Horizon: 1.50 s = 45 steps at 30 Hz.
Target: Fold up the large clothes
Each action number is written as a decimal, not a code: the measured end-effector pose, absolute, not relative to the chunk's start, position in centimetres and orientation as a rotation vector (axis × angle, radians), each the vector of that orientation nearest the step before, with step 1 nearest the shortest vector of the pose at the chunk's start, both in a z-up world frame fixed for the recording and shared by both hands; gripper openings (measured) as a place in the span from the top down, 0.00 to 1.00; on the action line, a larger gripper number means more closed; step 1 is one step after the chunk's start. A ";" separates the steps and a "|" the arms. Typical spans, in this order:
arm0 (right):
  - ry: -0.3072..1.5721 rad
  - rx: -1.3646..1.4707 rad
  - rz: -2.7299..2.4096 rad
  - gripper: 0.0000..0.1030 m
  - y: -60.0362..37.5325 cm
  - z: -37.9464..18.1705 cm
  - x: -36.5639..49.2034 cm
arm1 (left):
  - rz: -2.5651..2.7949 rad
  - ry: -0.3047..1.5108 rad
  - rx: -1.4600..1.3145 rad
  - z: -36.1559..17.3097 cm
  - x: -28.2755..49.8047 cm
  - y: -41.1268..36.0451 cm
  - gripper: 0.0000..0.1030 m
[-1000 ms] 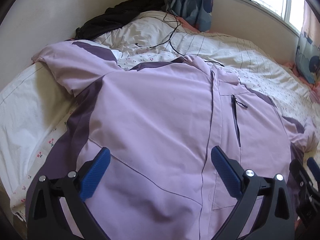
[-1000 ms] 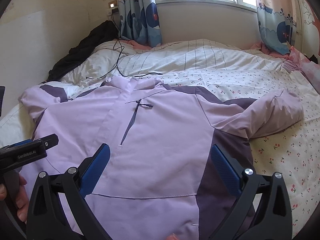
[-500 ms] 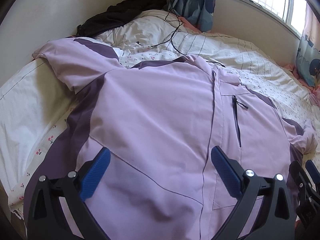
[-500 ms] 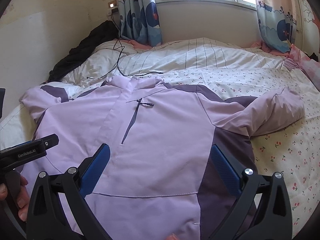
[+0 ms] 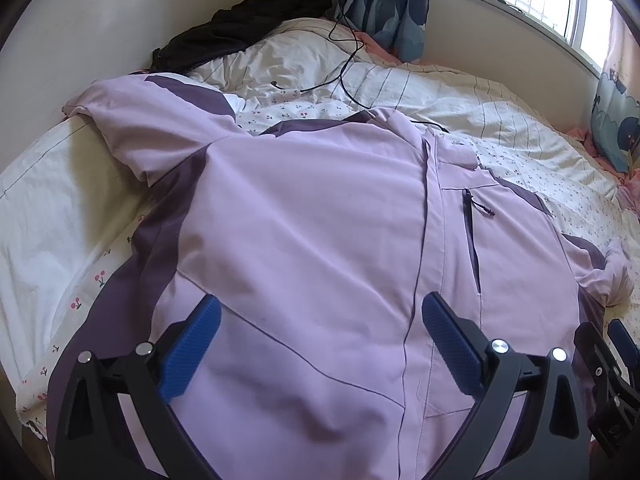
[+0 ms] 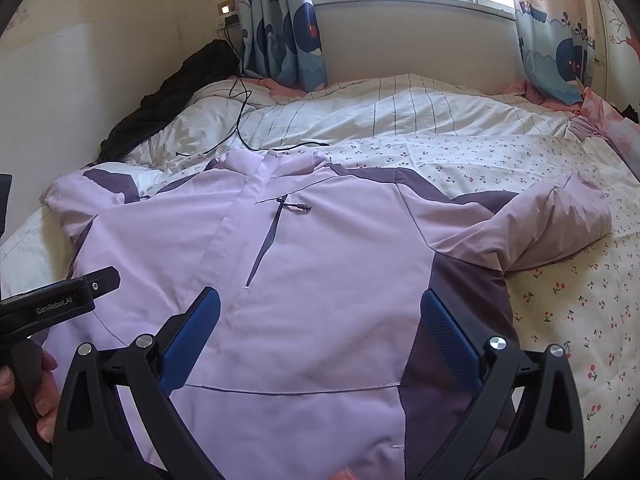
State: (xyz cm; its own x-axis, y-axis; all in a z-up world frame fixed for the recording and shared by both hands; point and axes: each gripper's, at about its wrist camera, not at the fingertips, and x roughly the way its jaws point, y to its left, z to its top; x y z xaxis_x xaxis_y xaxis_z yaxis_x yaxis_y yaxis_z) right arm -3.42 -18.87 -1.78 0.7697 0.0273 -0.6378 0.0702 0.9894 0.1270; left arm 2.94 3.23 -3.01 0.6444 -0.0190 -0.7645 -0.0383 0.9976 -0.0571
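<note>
A lilac jacket (image 5: pixel 312 216) (image 6: pixel 328 264) with dark purple side panels lies front up on the bed, collar toward the window. Its left sleeve (image 5: pixel 136 128) is bunched near the wall; its right sleeve (image 6: pixel 560 216) is bent up on the floral sheet. My left gripper (image 5: pixel 320 332) hovers open over the lower front, nothing between its blue pads. My right gripper (image 6: pixel 320 328) is also open, above the hem on the chest-pocket side. The left tool's body (image 6: pixel 56 304) and a hand (image 6: pixel 40 392) show at the right wrist view's left edge.
A black garment (image 5: pixel 240 28) (image 6: pixel 176 92) is heaped at the bed's far left corner by the wall. A black cable (image 5: pixel 344 60) (image 6: pixel 240 120) trails over the striped duvet (image 6: pixel 420 108). Curtains (image 6: pixel 280 28) hang under the window. Floral sheet (image 6: pixel 568 312) lies bare at the right.
Both grippers have crept slightly forward over the jacket, more of the left sleeve now showing in the left wrist view. Jaws stay open; the jacket has not moved.
</note>
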 end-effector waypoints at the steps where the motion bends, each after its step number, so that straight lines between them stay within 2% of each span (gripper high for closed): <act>1: 0.693 0.146 -0.023 0.06 -18.9 -1.8 -3.5 | 0.010 0.873 -0.070 -3.1 3.0 3.2 0.06; 20: 0.684 0.208 -0.080 0.06 -21.9 -1.7 -3.6 | -0.037 0.935 -0.026 -3.7 3.6 3.2 0.06; 28: 0.724 0.291 -0.060 0.06 -23.5 -2.6 -3.3 | -0.012 0.912 0.101 -3.3 3.5 2.3 0.06; 39: 0.692 0.187 -0.064 0.06 -22.9 -0.9 -3.6 | -0.025 0.867 0.226 -2.8 3.0 -0.1 0.06; 45: 0.650 0.064 -0.183 0.06 -28.0 3.7 -1.2 | -0.037 0.882 0.217 -3.0 3.1 0.0 0.06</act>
State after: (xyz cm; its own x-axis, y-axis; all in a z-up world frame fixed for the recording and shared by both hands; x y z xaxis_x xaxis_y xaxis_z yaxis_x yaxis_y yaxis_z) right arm -1.24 -28.02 3.67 0.7809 -0.1492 -0.6066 0.1894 0.9819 0.0024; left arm 3.09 -0.03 -3.02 0.6364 0.0576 -0.7692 0.1214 0.9773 0.1736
